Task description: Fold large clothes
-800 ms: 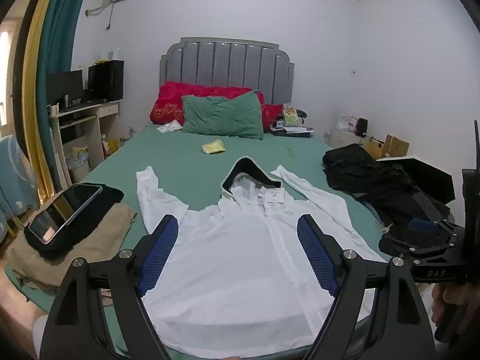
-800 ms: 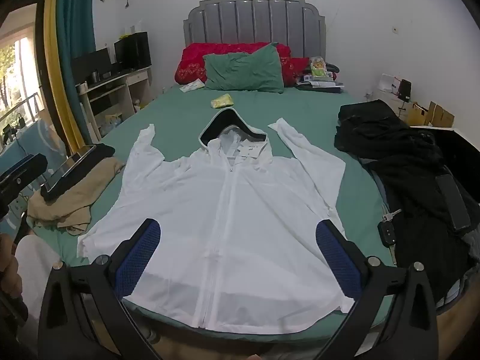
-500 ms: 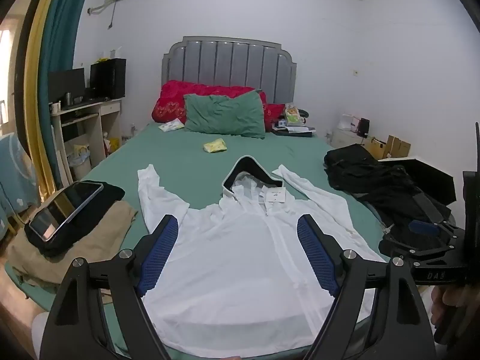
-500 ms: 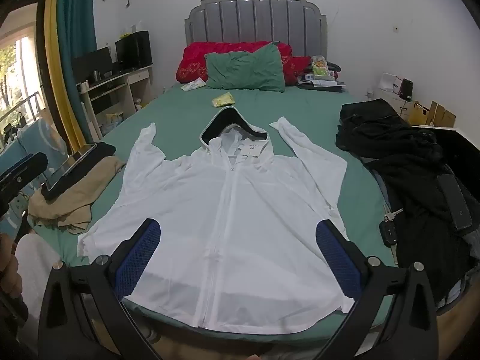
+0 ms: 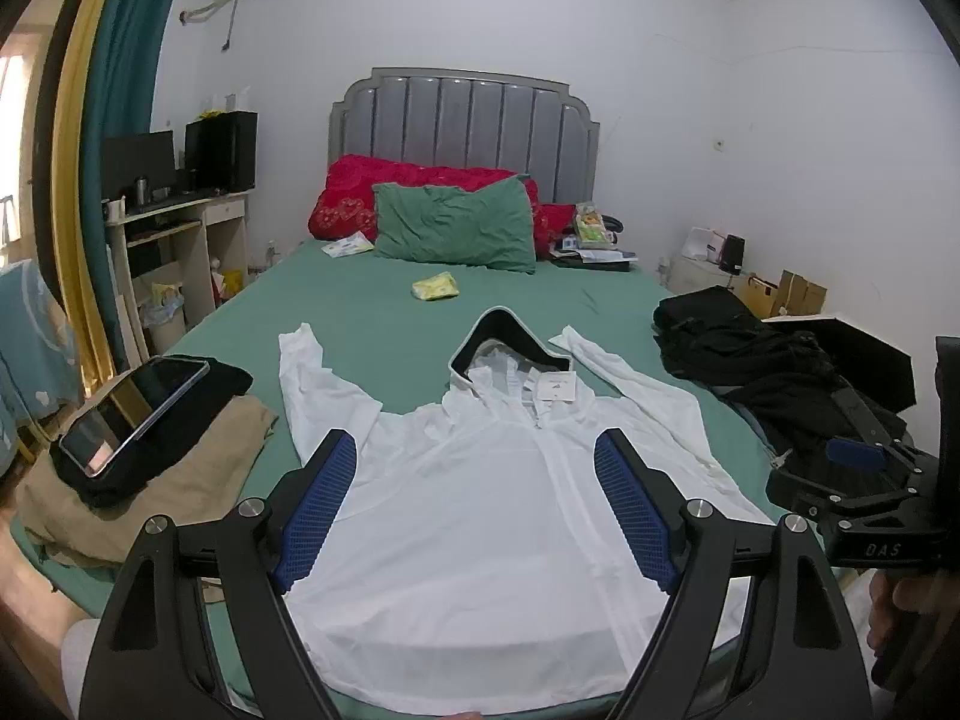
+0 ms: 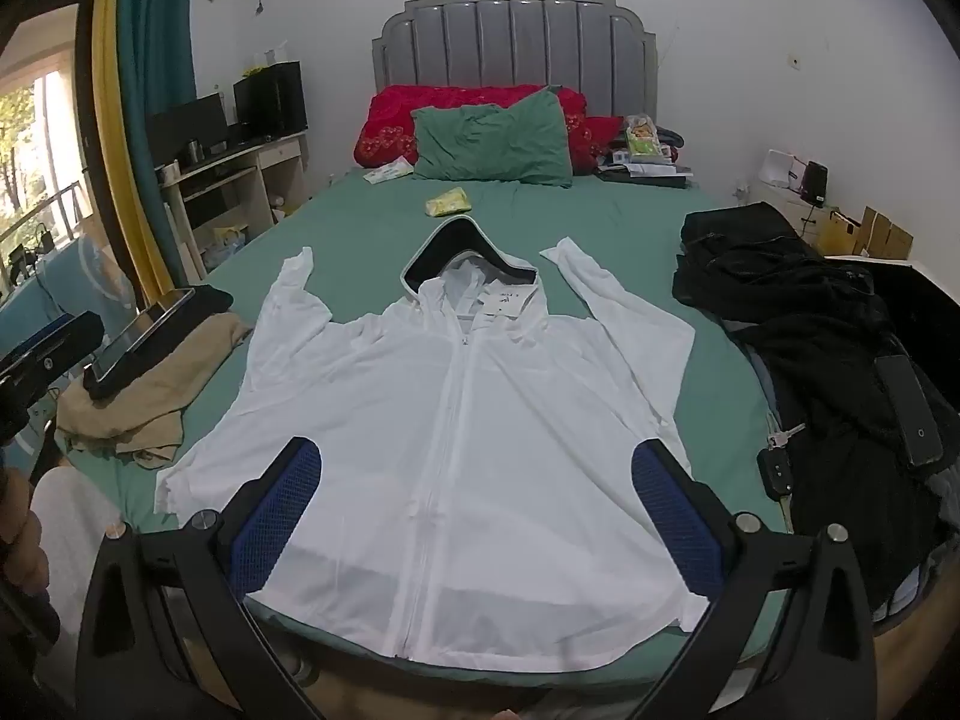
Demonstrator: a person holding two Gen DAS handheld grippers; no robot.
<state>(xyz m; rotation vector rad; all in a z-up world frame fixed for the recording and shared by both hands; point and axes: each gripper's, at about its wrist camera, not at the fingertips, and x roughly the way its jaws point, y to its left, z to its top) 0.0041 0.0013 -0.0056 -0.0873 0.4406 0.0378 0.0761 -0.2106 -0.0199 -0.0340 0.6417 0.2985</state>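
Take the white hooded jacket as your landmark: it lies flat and face up on the green bed, zipped, sleeves angled up and outward, hood pointing toward the headboard, hem at the near edge of the bed.

To the left of the jacket, a tan garment lies crumpled near the left sleeve, with a black cloth and a tablet stacked on it. Your left claw hangs above the lower half of the jacket, its blue pads spread wide with nothing between them. Your right claw hangs above the hem, equally wide apart and empty; neither touches the fabric.

Beyond the hood sit a small yellow packet, a green pillow and a red pillow behind it.

To the right of the jacket, a heap of black clothes lies past the right sleeve, with a phone on top and a car key at its near edge.
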